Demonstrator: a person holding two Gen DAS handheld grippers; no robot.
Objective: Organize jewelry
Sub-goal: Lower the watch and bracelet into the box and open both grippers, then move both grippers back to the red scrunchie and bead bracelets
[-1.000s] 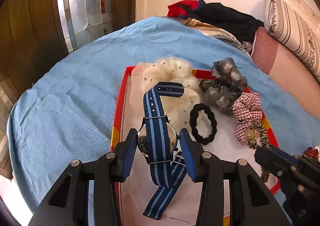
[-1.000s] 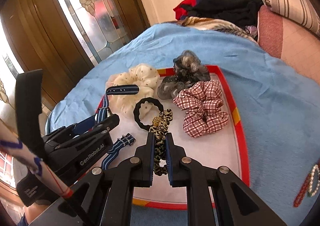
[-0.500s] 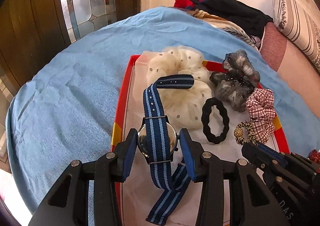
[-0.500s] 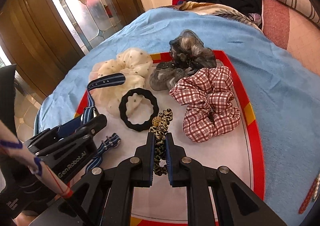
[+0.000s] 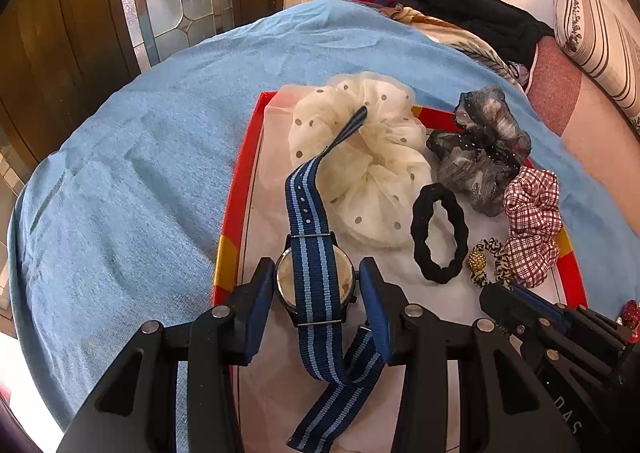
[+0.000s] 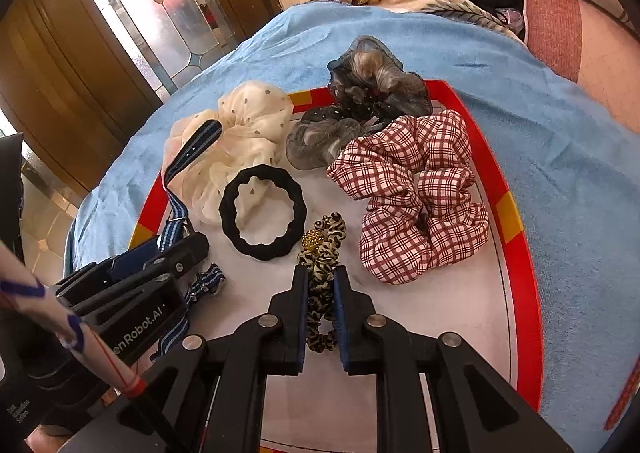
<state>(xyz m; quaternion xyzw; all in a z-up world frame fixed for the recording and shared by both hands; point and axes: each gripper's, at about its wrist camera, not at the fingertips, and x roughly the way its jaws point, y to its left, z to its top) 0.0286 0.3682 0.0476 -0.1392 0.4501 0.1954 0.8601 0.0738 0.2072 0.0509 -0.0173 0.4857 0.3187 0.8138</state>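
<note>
A blue blanket (image 5: pixel 120 181) is covering the bed, carrying a red-rimmed tray (image 6: pixel 520 265). On the tray are lying a cream dotted scrunchie (image 5: pixel 360 157), a plaid scrunchie (image 6: pixel 416 189), a grey sheer scrunchie (image 6: pixel 360 101) and a black hair tie (image 6: pixel 262 213), all crowding just ahead of both tools. The left tool (image 5: pixel 316 293) is clenching a blue-striped watch (image 5: pixel 314 285) by its case, with its strap trailing over the cream scrunchie. The right tool (image 6: pixel 321 293) is pinching a leopard-print hair tie (image 6: pixel 322 253) near the tray's middle.
</note>
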